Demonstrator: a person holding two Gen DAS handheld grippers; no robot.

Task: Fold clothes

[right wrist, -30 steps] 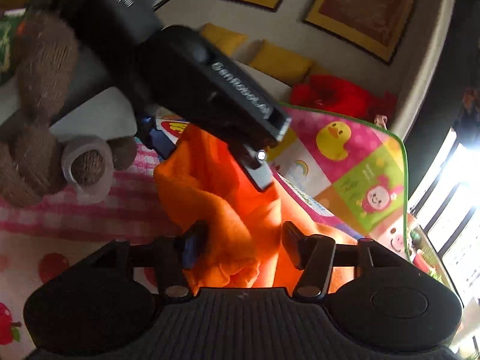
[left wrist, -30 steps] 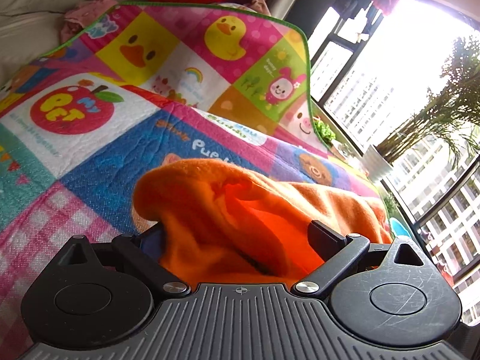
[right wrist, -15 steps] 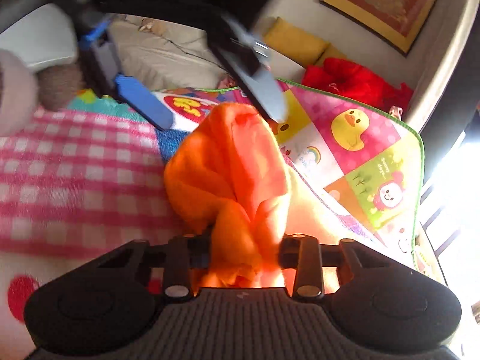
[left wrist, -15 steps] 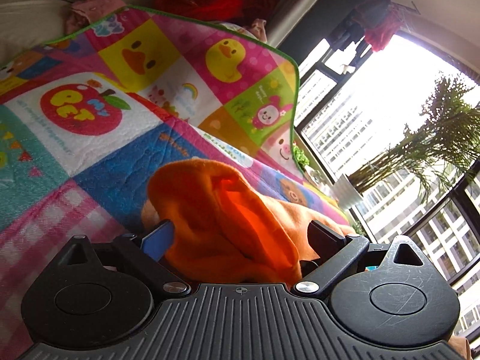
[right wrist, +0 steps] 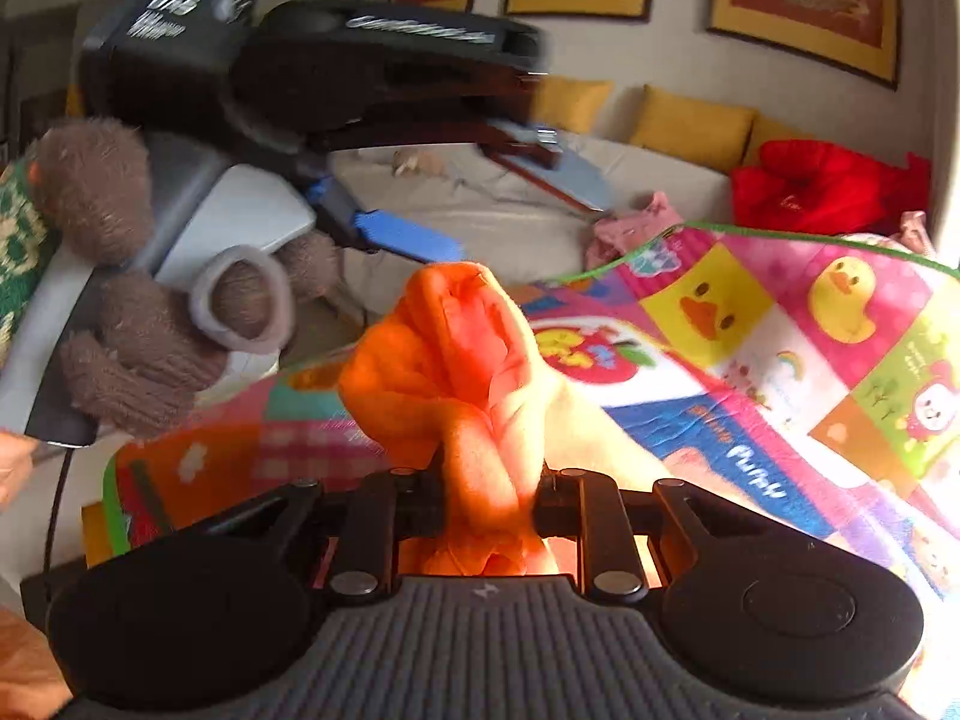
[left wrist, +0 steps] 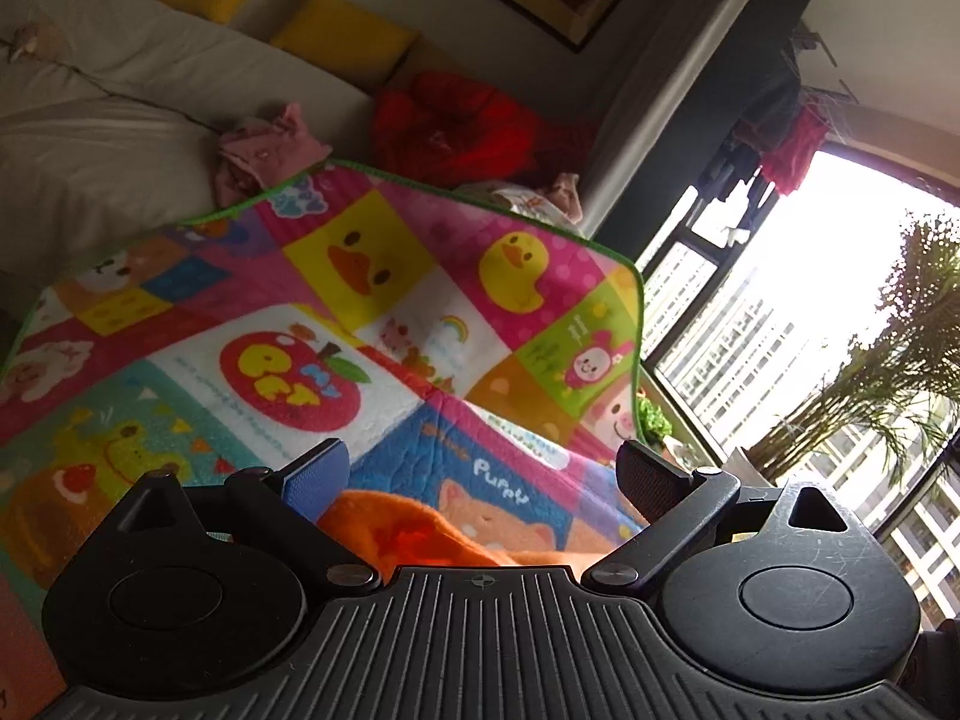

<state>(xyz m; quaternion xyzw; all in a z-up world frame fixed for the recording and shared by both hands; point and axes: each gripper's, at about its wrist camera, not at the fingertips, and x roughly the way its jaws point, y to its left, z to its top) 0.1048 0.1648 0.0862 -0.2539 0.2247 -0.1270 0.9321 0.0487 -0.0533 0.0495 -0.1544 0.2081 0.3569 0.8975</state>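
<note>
While orange garment point(right wrist: 462, 372) is bunching up between my right gripper point(right wrist: 489, 501) pads, I'm reading it as light, limp fleece: soft, fuzzy, easy to crumple, not slippery. Jaws have just been closing, now clamping thick fold; rest is trailing down onto patchwork play mat point(right wrist: 780, 372). Better hold, I'm judging, would be hem or corner, not wad. Left gripper point(left wrist: 480, 474) is standing wide apart, holding nothing, garment edge point(left wrist: 414, 531) lying below it. Quilted mat is spreading flat; brown plush toy point(right wrist: 138, 312) is sitting beyond, near sofa point(left wrist: 120, 138).
</note>
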